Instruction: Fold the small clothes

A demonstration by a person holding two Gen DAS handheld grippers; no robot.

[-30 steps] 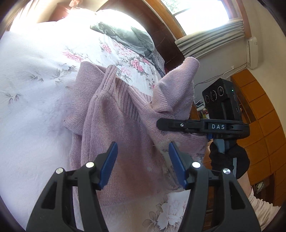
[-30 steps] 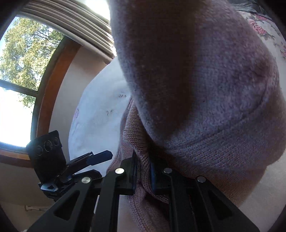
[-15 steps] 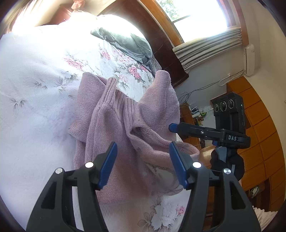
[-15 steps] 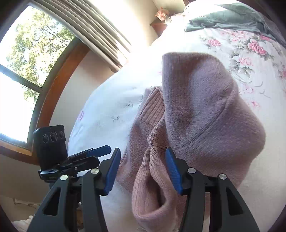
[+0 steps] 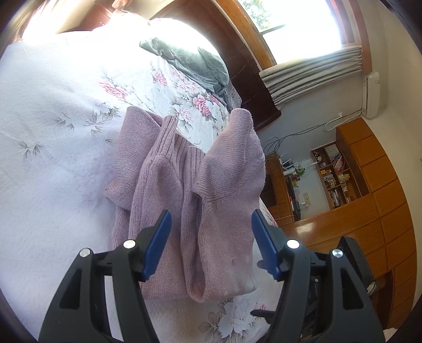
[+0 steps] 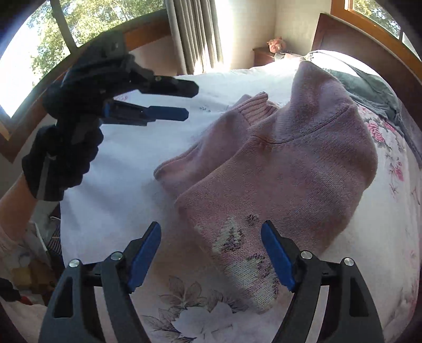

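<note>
A pink knitted sweater (image 5: 200, 200) is lying half-folded on a floral bedspread (image 5: 52, 137). Both grippers, left (image 5: 211, 245) and right (image 6: 211, 253), are hovering wide open, holding nothing; flattening the raised far sleeve seems wise.

— Where am I working?

— In a bedroom. My bed wears a white floral bedspread (image 5: 66, 110), with a dark wooden headboard (image 5: 253, 87) behind it.

— And the light?

— Strong sun through a wood-framed window (image 5: 303, 23) with a gathered grey blind (image 5: 311, 76) beneath it; the far end of the bed is washed out. Another window (image 6: 34, 44) shows green trees, striped curtains (image 6: 197, 34) beside it.

— Furniture?

— Orange-brown wooden cabinets (image 5: 382, 184), a shelf of books (image 5: 335, 174), an air conditioner (image 5: 372, 92) on the grey wall, and a nightstand (image 6: 263, 55) holding what may be flowers.
</note>
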